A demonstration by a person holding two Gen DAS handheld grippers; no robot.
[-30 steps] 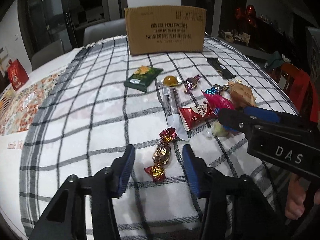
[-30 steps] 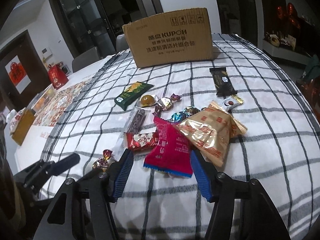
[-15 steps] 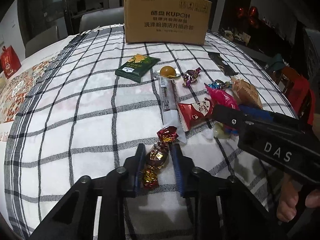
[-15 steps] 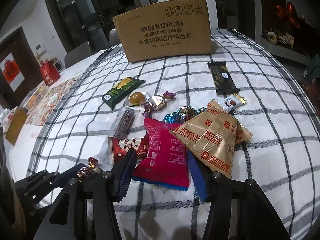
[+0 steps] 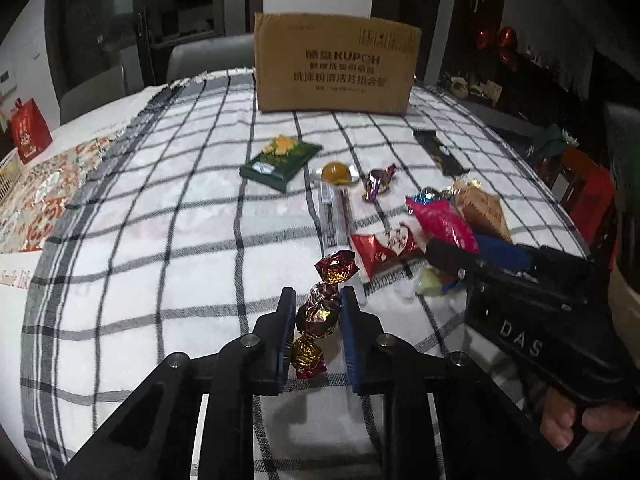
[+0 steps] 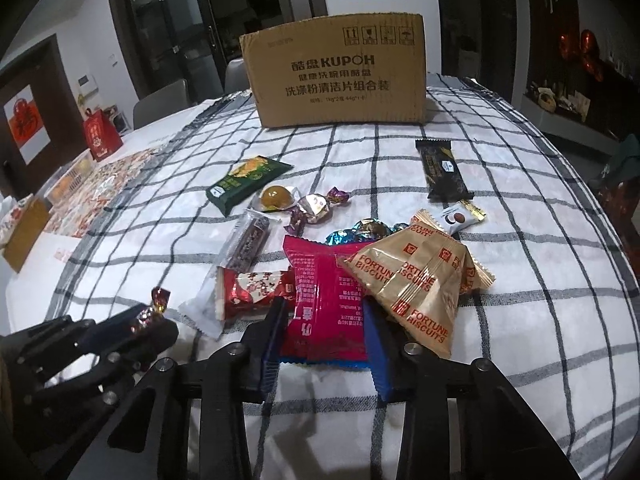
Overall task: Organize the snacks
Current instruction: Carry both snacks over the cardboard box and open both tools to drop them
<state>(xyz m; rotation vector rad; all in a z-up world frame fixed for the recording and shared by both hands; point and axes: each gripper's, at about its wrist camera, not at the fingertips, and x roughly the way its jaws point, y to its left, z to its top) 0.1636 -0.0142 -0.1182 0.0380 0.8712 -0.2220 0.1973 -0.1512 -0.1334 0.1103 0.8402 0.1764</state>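
left gripper [image 5: 318,316] is clamped on foil candy [image 5: 318,314] above checked cloth [image 5: 160,240] | right gripper [image 6: 324,332] jaws are closing around pink packet [image 6: 326,300]; contact cannot be told | packet is overlapped by Fortune Biscuits bag [image 6: 420,280]; red wrapper [image 6: 252,290] just beside | cardboard box [image 6: 340,76] is stood behind

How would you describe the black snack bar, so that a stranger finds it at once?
Start at the cardboard box at the far end of the checked tablecloth. Look nearer, below its right corner: the black bar lies apart from the main pile. It is the only long, black wrapper there.
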